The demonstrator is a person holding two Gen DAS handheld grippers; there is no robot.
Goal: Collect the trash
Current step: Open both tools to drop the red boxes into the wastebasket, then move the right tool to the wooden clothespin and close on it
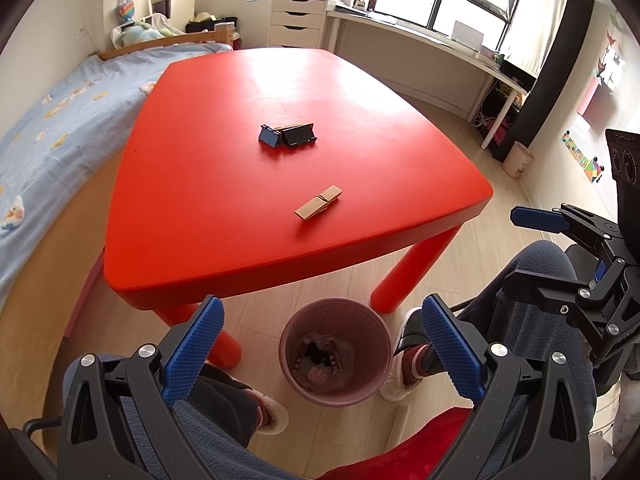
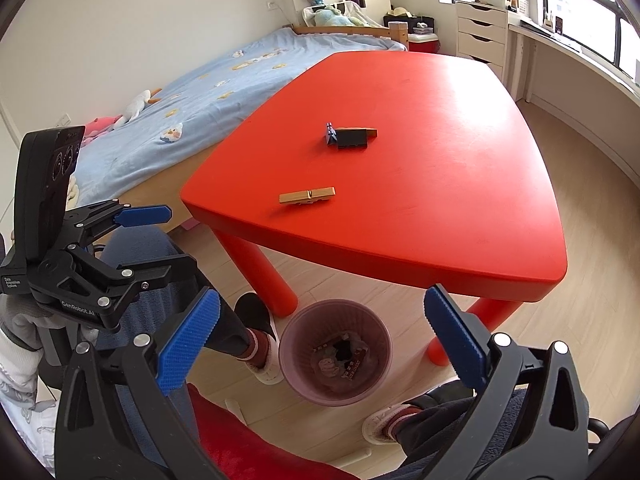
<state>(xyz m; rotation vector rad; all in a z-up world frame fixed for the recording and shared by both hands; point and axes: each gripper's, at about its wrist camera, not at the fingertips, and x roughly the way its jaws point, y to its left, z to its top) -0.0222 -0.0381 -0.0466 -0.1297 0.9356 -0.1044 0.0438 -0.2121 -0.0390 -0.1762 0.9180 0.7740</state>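
Note:
A wooden clothespin (image 1: 319,202) (image 2: 307,195) lies near the front edge of the red table (image 1: 224,184) (image 2: 440,184). Farther back lie a blue binder clip (image 1: 269,135) (image 2: 329,133) and a black binder clip (image 1: 299,135) (image 2: 352,137), touching. A pink bin (image 1: 335,350) (image 2: 335,354) with wrappers inside stands on the floor below the table's front. My left gripper (image 1: 322,344) is open and empty above the bin. My right gripper (image 2: 322,340) is open and empty, also above the bin. Each shows in the other's view, the right (image 1: 540,220) and the left (image 2: 140,214).
A bed with a blue cover (image 1: 52,120) (image 2: 208,92) runs along the table's left side. The person's legs and slippered feet (image 1: 408,364) (image 2: 260,344) flank the bin. A white desk (image 1: 440,44) and drawers (image 1: 296,20) stand behind. A small beige bin (image 1: 518,159) stands right.

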